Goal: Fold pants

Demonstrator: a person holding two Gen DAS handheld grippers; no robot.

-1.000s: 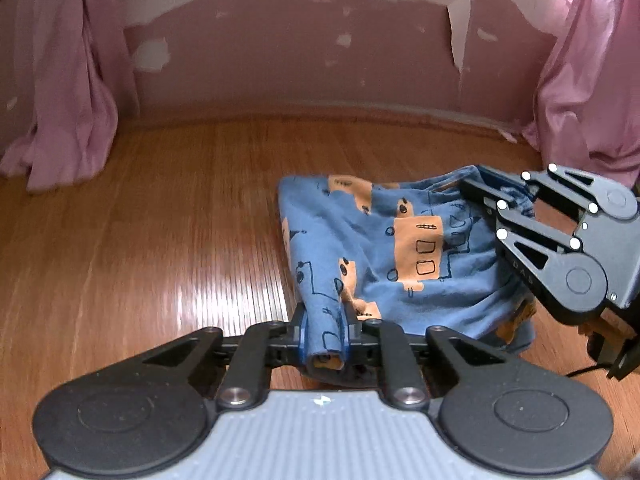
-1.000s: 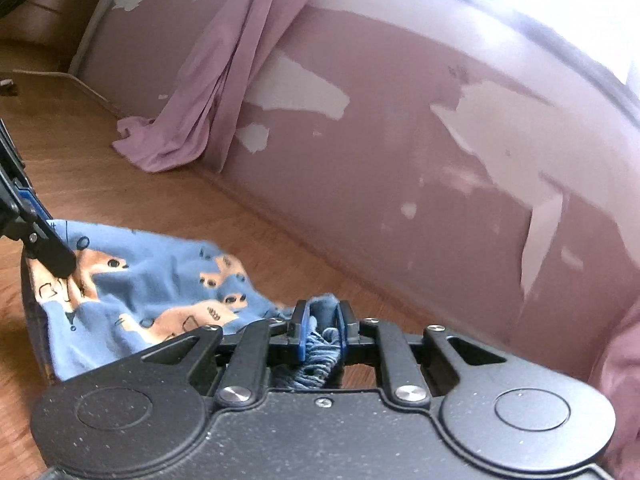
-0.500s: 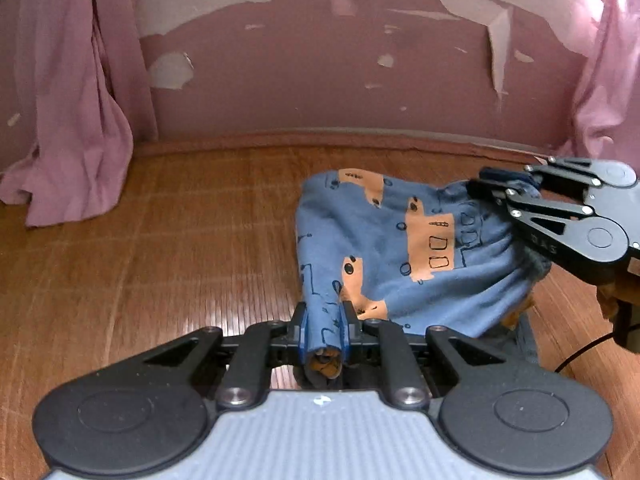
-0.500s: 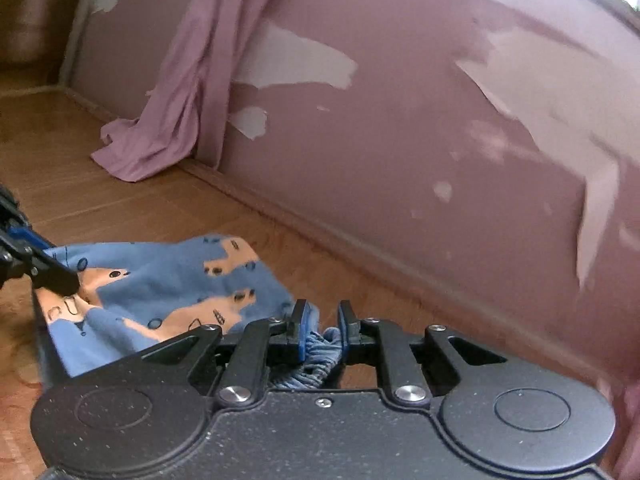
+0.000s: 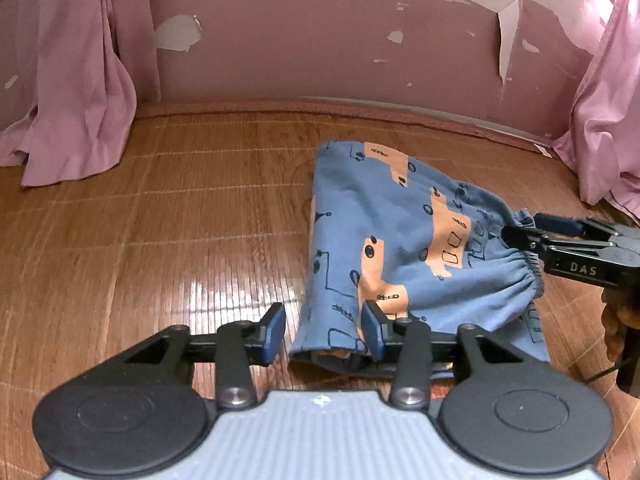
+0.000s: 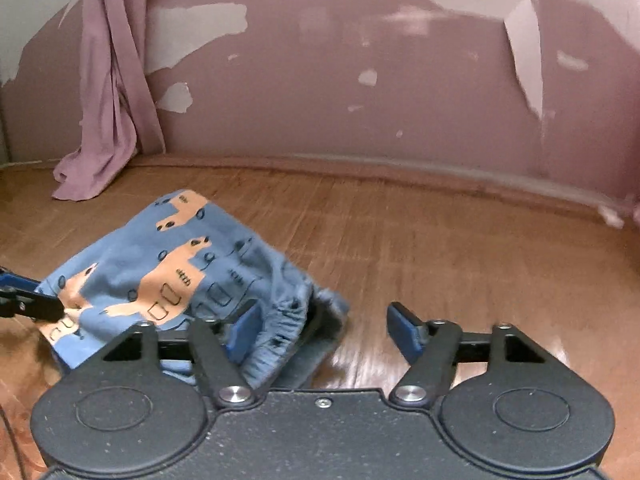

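Blue pants [image 5: 400, 248] with orange animal prints lie folded on the wooden floor [image 5: 160, 240]. My left gripper [image 5: 324, 332] is open, and a cuff edge of the pants rests loose between its fingers, close to the right pad [image 5: 372, 326]. My right gripper [image 6: 324, 332] is open too; the gathered waistband [image 6: 280, 332] lies slack against its left pad [image 6: 244, 332]. In the left wrist view the right gripper [image 5: 520, 230] sits at the waistband end. In the right wrist view the left gripper [image 6: 36, 302] shows at the far left edge.
A pink wall [image 5: 320, 40] with peeling paint and a baseboard runs along the back. Pink curtains hang to the floor at left [image 5: 68, 100] and right [image 5: 608, 120]. A thin dark cable [image 5: 600, 376] lies at the right. Bare floor spreads left of the pants.
Both grippers were shut on the pants and now stand open. The fabric has dropped from the fingers and settled flat on the floor in a fold.
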